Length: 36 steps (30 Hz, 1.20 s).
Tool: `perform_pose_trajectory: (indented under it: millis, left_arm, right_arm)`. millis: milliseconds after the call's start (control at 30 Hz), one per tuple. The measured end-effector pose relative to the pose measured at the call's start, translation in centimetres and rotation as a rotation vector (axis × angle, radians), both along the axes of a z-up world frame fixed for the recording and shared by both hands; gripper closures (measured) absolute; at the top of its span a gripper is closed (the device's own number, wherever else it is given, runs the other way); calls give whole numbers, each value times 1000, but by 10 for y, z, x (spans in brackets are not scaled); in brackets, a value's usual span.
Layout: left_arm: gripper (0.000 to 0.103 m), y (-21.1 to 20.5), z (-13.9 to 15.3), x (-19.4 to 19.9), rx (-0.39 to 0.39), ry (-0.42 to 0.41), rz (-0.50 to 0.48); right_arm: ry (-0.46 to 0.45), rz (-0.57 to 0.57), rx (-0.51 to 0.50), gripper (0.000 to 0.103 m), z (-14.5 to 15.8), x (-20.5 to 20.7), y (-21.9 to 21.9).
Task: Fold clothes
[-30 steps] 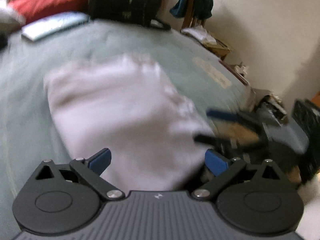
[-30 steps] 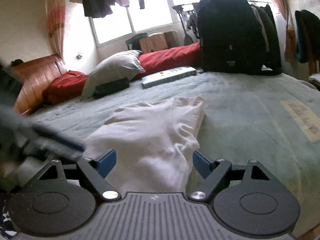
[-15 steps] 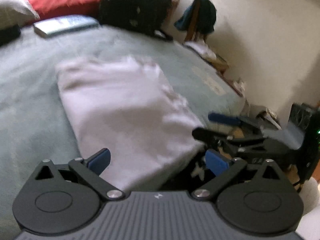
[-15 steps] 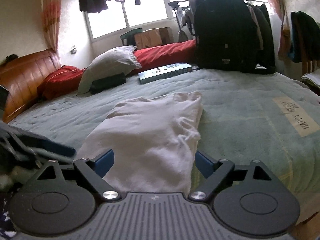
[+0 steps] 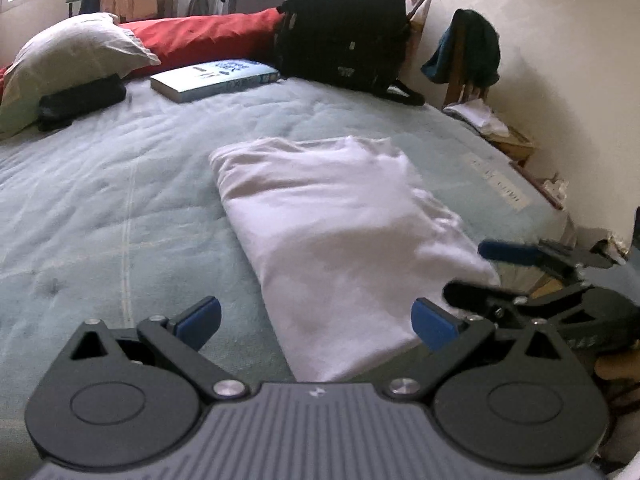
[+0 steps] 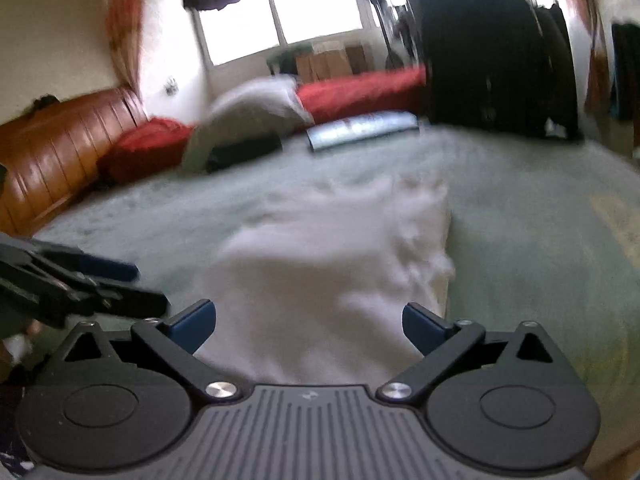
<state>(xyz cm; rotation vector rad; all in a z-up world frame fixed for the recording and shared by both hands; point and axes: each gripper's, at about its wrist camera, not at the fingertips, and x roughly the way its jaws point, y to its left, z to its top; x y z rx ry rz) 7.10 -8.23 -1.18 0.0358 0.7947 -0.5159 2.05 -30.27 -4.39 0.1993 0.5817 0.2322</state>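
White cotton, folded into a long rectangular garment (image 5: 340, 236), is being shown in the left wrist view lying flat on the pale green quilted bedspread (image 5: 120, 200). Its long axis is being run from the lower centre of the frame up toward the upper middle, slightly leftward, with the near hem sitting just ahead of the left gripper (image 5: 316, 322). That gripper's blue-padded jaws are being held wide apart, nothing between them. At the lower right the right gripper (image 5: 476, 270) is being seen just beside the garment's near right corner, also spread and empty.

In the right wrist view, blurred by motion, the same white garment (image 6: 332, 272) is being seen straight ahead, filling the centre bottom. The right gripper (image 6: 306, 324) is being held agape directly before the near hem, while the left gripper (image 6: 132, 284) is entering from the left edge. Both are being judged about equally near the hem, one toward each corner.
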Motion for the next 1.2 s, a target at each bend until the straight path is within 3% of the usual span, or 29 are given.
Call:
perform_pose_trajectory:
  millis: [67, 167, 300, 433, 633, 867, 1033, 1200]
  left_arm:
    - [2, 3, 1, 2, 3, -14, 32]
    - [2, 10, 3, 7, 7, -32, 89]
    - [2, 18, 4, 17, -24, -20, 143]
    - [2, 22, 4, 23, -15, -12, 175]
    - [2, 23, 11, 38, 6, -20, 185]
    - [2, -26, 28, 93, -22, -66, 26]
    - [2, -82, 10, 136, -51, 7, -129]
    - [1, -109, -22, 170, -56, 107, -172]
  right_arm:
    - [72, -33, 17, 1, -10, 2, -5]
    - [66, -40, 77, 1, -1, -1, -15]
    - [-42, -8, 15, 0, 29, 11, -9]
    - [-107, 47, -67, 0, 40, 47, 5]
    - [16, 29, -80, 0, 4, 91, 11]
    - [-27, 29, -181, 0, -16, 79, 24]
    - [-34, 40, -175, 0, -16, 77, 20]
    - [-31, 47, -171, 0, -17, 74, 18]
